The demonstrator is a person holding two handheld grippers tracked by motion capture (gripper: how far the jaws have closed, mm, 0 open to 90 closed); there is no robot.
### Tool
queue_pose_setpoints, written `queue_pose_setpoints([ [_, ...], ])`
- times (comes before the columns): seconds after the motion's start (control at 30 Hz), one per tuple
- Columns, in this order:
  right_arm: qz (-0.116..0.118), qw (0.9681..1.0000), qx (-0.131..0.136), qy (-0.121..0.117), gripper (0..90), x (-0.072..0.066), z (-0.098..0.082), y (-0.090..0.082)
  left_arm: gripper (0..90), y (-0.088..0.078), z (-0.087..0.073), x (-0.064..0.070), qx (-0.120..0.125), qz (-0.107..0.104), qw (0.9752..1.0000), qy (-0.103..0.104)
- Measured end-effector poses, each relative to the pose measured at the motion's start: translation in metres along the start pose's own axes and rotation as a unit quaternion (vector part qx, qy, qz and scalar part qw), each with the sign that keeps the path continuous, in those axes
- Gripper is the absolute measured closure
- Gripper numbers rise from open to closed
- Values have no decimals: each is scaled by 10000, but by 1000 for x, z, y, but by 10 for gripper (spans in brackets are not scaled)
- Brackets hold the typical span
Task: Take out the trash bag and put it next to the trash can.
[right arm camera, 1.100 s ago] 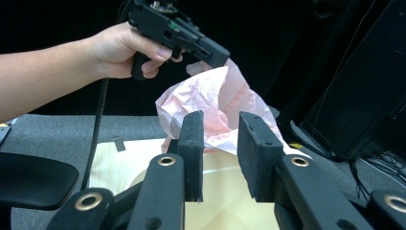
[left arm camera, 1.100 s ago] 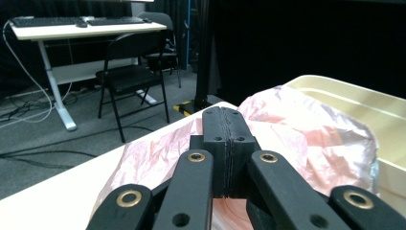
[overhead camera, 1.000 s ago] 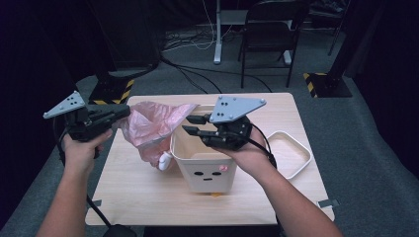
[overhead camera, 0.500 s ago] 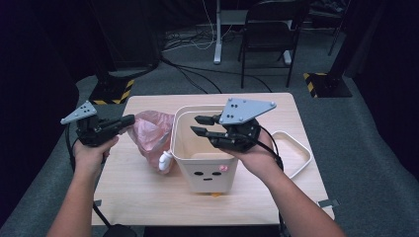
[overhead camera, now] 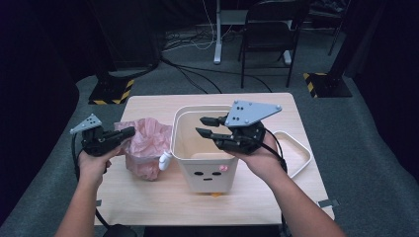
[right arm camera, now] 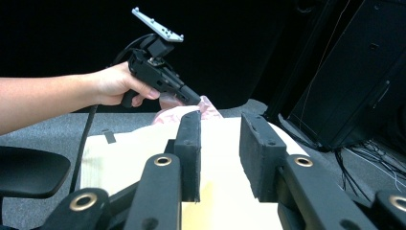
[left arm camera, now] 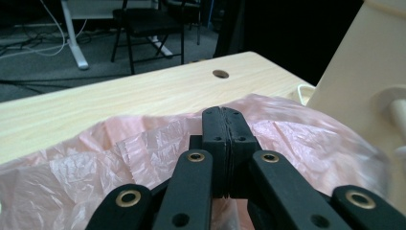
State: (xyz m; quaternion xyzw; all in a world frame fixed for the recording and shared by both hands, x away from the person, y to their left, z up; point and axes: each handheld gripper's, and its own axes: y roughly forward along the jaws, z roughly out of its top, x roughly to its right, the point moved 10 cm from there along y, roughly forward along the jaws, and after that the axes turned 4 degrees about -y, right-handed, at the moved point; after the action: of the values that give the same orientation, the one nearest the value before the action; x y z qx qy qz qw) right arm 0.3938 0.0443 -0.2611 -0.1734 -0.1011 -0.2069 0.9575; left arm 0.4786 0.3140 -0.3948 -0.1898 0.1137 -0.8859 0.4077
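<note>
A crumpled pink plastic bag [overhead camera: 146,145] stands on the table just left of a cream bin [overhead camera: 207,173] with a face on its front. My left gripper [overhead camera: 126,132] is shut on the bag's top edge. In the left gripper view the jaws [left arm camera: 223,117] are pressed together with the pink film [left arm camera: 95,158] spread beyond them and the bin wall [left arm camera: 364,72] at the right. My right gripper [overhead camera: 203,126] hovers open over the bin's mouth with nothing between its jaws. The right gripper view has its jaws [right arm camera: 220,139] apart and the left gripper [right arm camera: 191,100] at the bag [right arm camera: 172,114].
A cream lid or tray [overhead camera: 296,153] lies on the wooden table [overhead camera: 148,202] right of the bin. A white knob [overhead camera: 165,160] sticks out of the bin's left side, against the bag. A chair [overhead camera: 272,29] and cables stand on the floor beyond the table.
My left hand has sunk and drawn in towards the bin, bringing the pink bag down beside it. The right gripper has stayed over the bin.
</note>
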Motion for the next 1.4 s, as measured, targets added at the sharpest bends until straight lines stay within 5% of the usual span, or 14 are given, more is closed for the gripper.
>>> queue_pose_setpoints([
  [0.47, -167, 9999, -9, -34, 680, 3, -6, -13, 854, -4, -20, -7, -83, 104, 9998, -130],
  [0.97, -344, 9994, 35, 68, 668, 9, -17, -30, 503, -15, 2, -7, 254, 430, 9987, -88],
  [1.4, -498, 9987, -44, 133, 653, 12, -32, -43, 468, -20, 12, 3, 316, 554, 9979, 89],
])
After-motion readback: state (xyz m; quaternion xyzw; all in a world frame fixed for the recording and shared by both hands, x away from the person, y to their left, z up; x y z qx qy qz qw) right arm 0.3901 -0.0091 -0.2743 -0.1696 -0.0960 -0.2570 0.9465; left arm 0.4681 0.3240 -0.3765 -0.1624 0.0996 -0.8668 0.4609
